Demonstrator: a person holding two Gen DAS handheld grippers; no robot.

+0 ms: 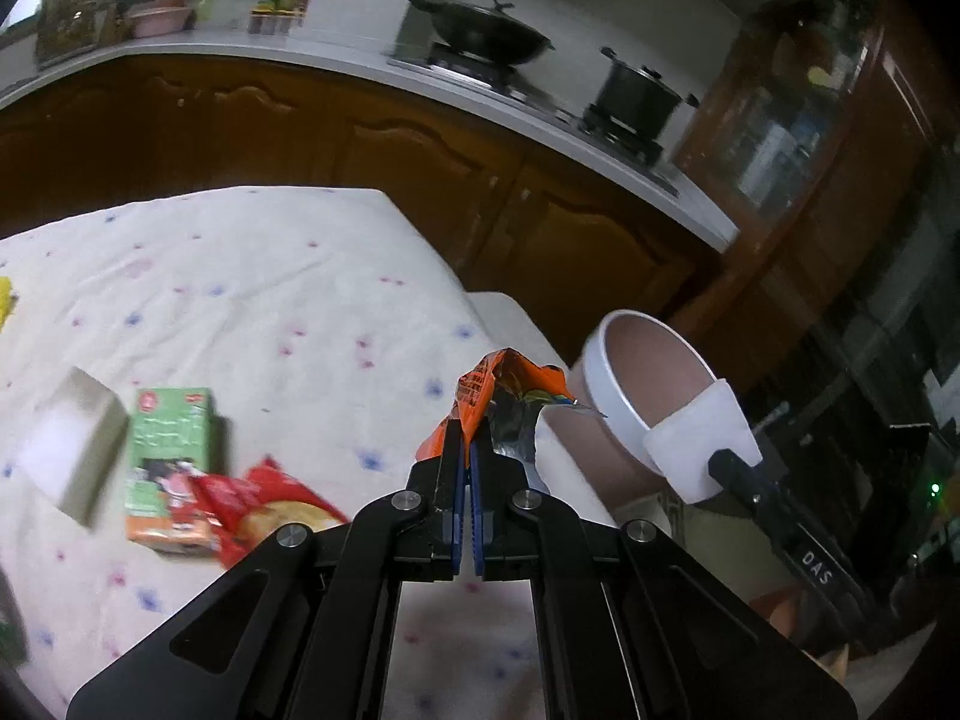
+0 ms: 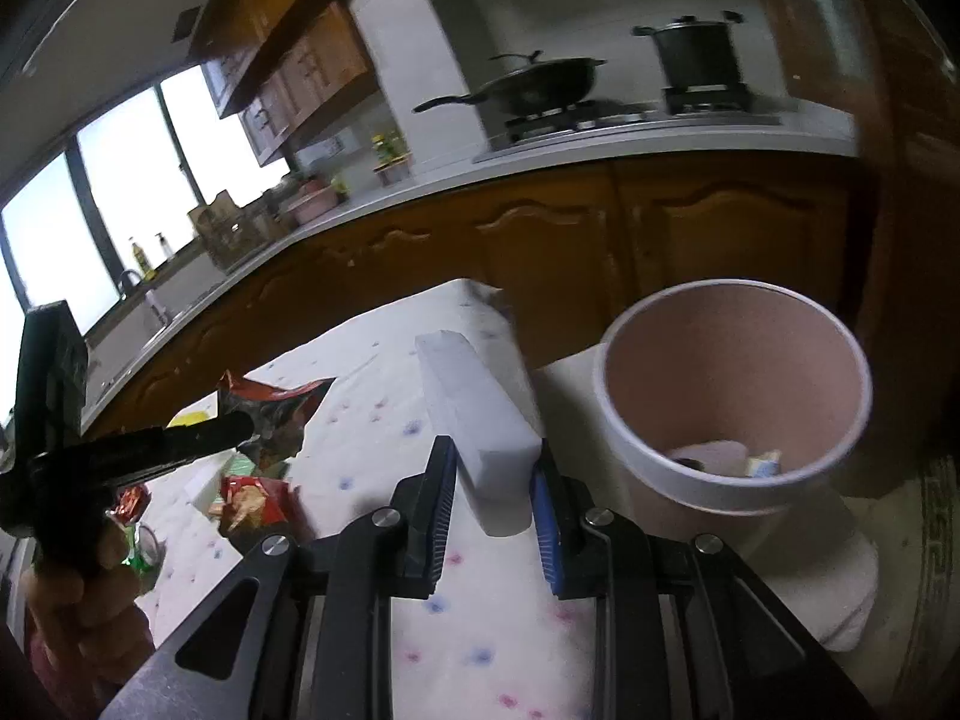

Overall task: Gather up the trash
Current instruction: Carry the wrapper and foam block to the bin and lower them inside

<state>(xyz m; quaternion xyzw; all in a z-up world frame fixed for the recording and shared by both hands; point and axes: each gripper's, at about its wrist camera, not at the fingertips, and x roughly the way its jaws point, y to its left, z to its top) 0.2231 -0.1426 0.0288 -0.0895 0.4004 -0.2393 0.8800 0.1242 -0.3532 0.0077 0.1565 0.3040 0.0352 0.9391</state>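
Observation:
My left gripper (image 1: 467,441) is shut on a crumpled orange wrapper (image 1: 501,381), held above the table's right edge near the bin. The round bin (image 1: 606,384) has a white rim and a pinkish inside. It stands just beyond the table corner and holds a few scraps (image 2: 759,462). My right gripper (image 2: 495,471) is shut on a white rectangular box (image 2: 480,420), held beside the bin's (image 2: 720,498) rim. In the left wrist view that box (image 1: 699,438) hangs at the bin's near edge. A hand (image 2: 84,600) holds the left gripper (image 2: 237,429) at the left.
On the flower-print tablecloth (image 1: 288,276) lie a white box (image 1: 66,444), a green carton (image 1: 171,462), a red snack bag (image 1: 264,504) and something yellow (image 1: 5,300). Behind runs a kitchen counter (image 1: 270,51) with a wok (image 1: 492,30) and a pot (image 1: 636,93). A dark cabinet (image 1: 798,138) stands at the right.

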